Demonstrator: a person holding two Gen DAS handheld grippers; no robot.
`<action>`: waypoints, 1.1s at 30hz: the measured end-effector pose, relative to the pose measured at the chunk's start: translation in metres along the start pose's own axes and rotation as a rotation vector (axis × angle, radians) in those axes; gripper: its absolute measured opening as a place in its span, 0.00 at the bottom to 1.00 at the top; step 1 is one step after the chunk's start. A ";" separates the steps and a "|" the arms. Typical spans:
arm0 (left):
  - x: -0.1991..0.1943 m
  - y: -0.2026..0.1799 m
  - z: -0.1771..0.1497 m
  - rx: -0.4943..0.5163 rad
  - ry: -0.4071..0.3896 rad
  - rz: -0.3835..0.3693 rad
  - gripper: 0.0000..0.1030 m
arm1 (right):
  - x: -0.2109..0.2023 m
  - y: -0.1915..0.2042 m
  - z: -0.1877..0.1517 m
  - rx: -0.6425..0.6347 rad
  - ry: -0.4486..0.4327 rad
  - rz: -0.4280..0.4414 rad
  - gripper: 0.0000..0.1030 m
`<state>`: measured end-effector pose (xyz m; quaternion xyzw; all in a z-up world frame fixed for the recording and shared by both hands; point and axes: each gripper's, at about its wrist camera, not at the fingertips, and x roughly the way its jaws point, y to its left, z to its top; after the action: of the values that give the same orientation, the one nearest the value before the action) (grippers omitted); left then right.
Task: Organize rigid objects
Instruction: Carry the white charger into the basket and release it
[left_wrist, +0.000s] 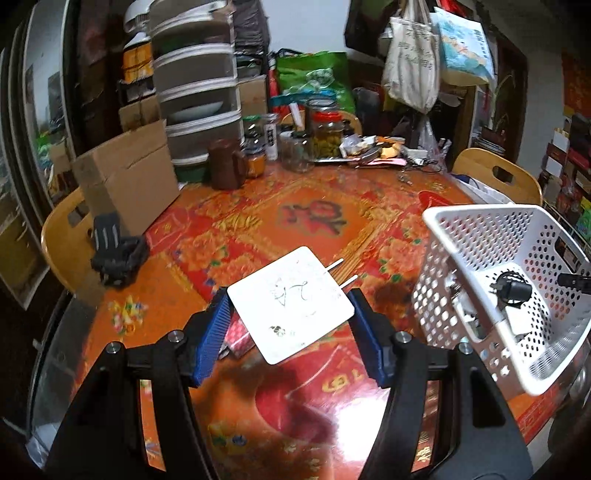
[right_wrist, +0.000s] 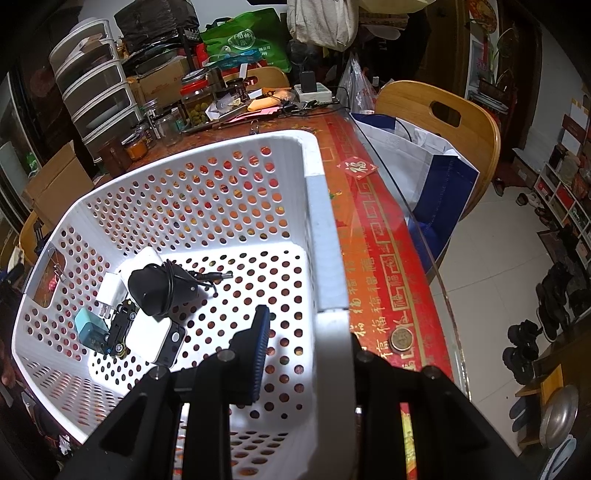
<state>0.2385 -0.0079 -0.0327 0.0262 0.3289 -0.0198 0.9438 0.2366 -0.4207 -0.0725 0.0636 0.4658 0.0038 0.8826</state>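
My left gripper (left_wrist: 290, 325) is shut on a flat white square device with two thin white antennas (left_wrist: 291, 308), held above the red patterned tablecloth (left_wrist: 295, 221). The white perforated basket (left_wrist: 480, 236) sits tilted to its right. My right gripper (right_wrist: 306, 343) is shut on the basket's right wall (right_wrist: 328, 295), one finger inside and one outside. Inside the basket lie a black power adapter with cable (right_wrist: 159, 291), a white charger (right_wrist: 110, 288), a teal charger (right_wrist: 88, 328), a white box-like device (right_wrist: 155, 339) and a small black part (right_wrist: 122, 328).
A cardboard box (left_wrist: 125, 177), a black folded item (left_wrist: 114, 247), a brown jug (left_wrist: 225, 162), jars (left_wrist: 325, 129) and a drawer tower (left_wrist: 199, 85) stand at the table's far side. Wooden chairs (left_wrist: 498, 177) surround it. A coin (right_wrist: 402, 339) lies near the glass edge.
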 end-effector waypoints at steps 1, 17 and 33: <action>-0.001 -0.004 0.004 0.009 -0.005 -0.002 0.59 | 0.000 0.000 0.000 0.000 0.000 0.000 0.26; -0.006 -0.106 0.066 0.191 0.036 -0.149 0.59 | 0.001 0.002 0.000 -0.006 0.000 0.002 0.26; 0.070 -0.242 0.039 0.471 0.475 -0.238 0.59 | 0.000 0.002 -0.001 -0.004 -0.001 0.004 0.26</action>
<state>0.3048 -0.2535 -0.0545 0.2083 0.5263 -0.1983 0.8002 0.2358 -0.4187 -0.0732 0.0625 0.4653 0.0065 0.8829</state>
